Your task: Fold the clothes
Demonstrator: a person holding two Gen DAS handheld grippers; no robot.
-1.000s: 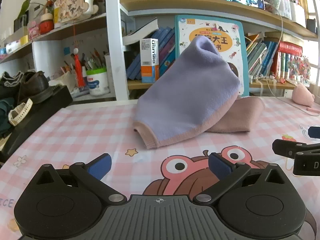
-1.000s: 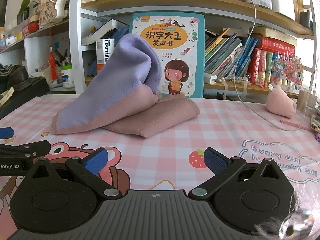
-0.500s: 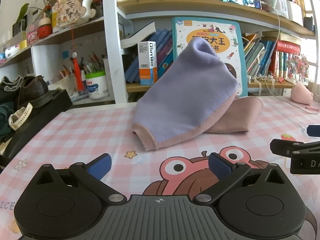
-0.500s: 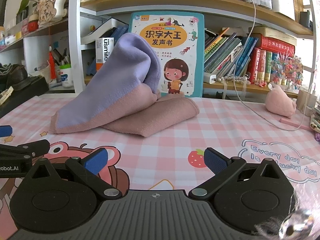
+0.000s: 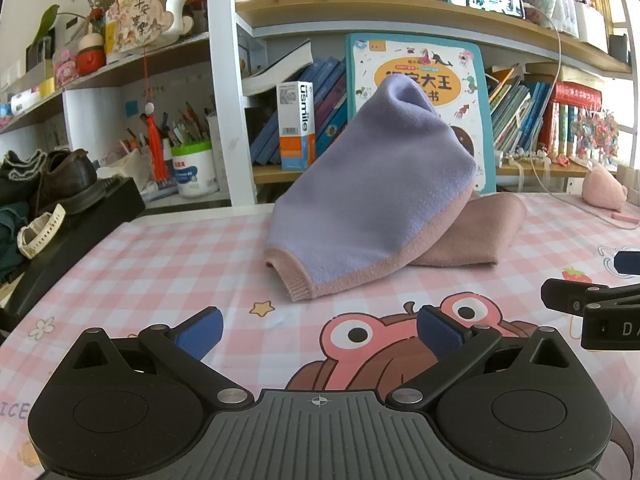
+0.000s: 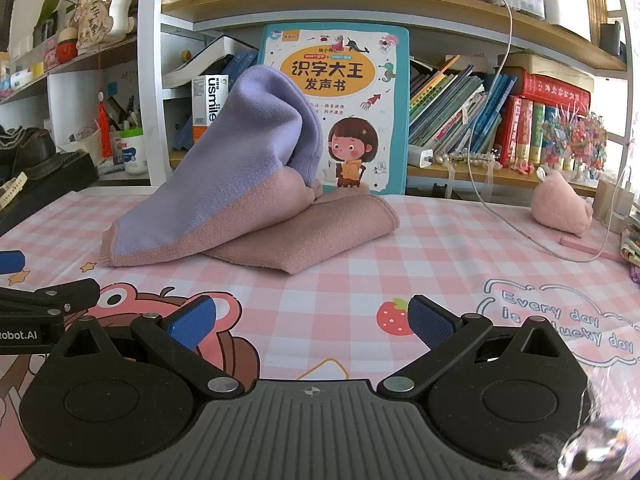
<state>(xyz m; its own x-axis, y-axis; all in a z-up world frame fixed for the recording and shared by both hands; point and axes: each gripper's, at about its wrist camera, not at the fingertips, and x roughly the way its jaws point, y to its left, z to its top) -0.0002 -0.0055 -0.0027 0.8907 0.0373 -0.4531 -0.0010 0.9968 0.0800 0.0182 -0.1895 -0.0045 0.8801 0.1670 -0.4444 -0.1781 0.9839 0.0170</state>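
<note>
A lilac and pink knitted garment (image 5: pixel 372 208) lies bunched on the pink checked tablecloth (image 5: pixel 160 264), its upper part propped against a children's book (image 5: pixel 424 76). It also shows in the right wrist view (image 6: pixel 240 188). My left gripper (image 5: pixel 318 332) is open and empty, a short way in front of the garment's ribbed hem. My right gripper (image 6: pixel 312 322) is open and empty, in front of the garment's pink folded part. Each gripper shows at the edge of the other's view.
Bookshelves (image 6: pixel 480 120) stand behind the table. A black box with shoes (image 5: pixel 60 200) sits at the left. A pink plush (image 6: pixel 560 208) and a white cable (image 6: pixel 540 240) lie at the right. A pen pot (image 5: pixel 196 172) stands on the lower shelf.
The left gripper has drifted slightly, so the garment sits a little further left in its view. The garment itself has not moved. Both grippers stay open.
</note>
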